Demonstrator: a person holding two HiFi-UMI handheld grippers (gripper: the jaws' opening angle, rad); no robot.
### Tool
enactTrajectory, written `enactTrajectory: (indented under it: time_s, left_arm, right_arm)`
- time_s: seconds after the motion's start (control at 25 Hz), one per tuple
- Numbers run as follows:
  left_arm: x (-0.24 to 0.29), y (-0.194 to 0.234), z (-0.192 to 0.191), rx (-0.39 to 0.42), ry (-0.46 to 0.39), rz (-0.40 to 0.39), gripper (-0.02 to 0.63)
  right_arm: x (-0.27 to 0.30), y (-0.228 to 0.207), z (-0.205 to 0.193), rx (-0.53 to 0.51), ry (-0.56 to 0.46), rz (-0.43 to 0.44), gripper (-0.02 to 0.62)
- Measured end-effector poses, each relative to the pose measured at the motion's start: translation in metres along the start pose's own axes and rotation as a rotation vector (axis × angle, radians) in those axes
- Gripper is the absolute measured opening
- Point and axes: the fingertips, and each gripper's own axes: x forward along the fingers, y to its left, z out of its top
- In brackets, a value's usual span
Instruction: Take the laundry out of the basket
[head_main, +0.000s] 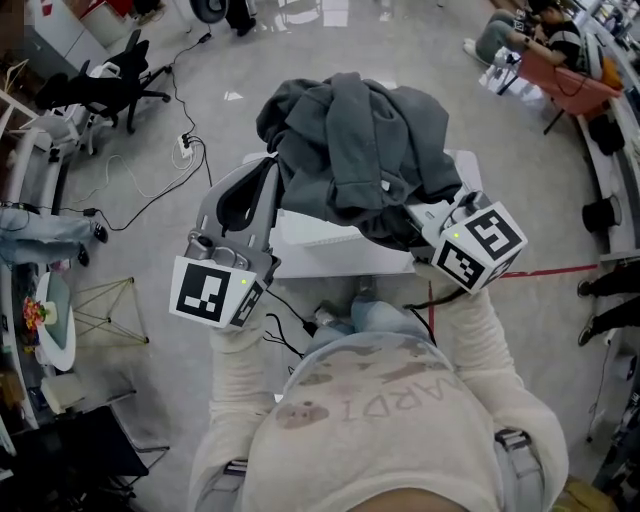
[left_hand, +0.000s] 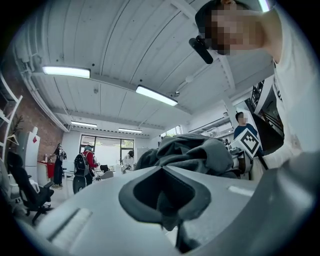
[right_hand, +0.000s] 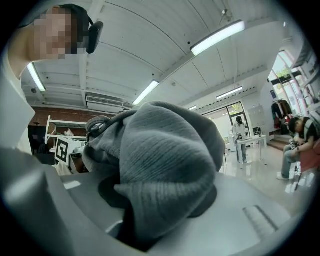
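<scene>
Laundry (head_main: 350, 140) shrouds right gripper (head_main: 425, 222) jaws; left gripper (head_main: 245, 200) clamps it.

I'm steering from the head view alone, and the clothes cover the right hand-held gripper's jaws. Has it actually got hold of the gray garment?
Observer: Yes. In the right gripper view, ribbed cloth of the gray garment is pinched between the jaws of the right hand-held gripper and bulges over them.
Operator: And the left one?
Observer: In the left gripper view, the left hand-held gripper has a thin fold of dark cloth caught between its jaws. The bulk of the garment sits beyond them.
Operator: Anyone close on that side?
Observer: No. The left gripper view shows people standing far across the room, one with a backpack.
</scene>
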Motion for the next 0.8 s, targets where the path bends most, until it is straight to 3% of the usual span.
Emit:
enactTrajectory:
  time_s: [0.8]
  left_arm:
    - [-0.006, -0.006, 0.016, -0.011, -0.029, -0.073, 0.000]
  right_arm:
    - [-0.016, 0.014, 0.018, -0.055, -0.033, -0.107, 0.210]
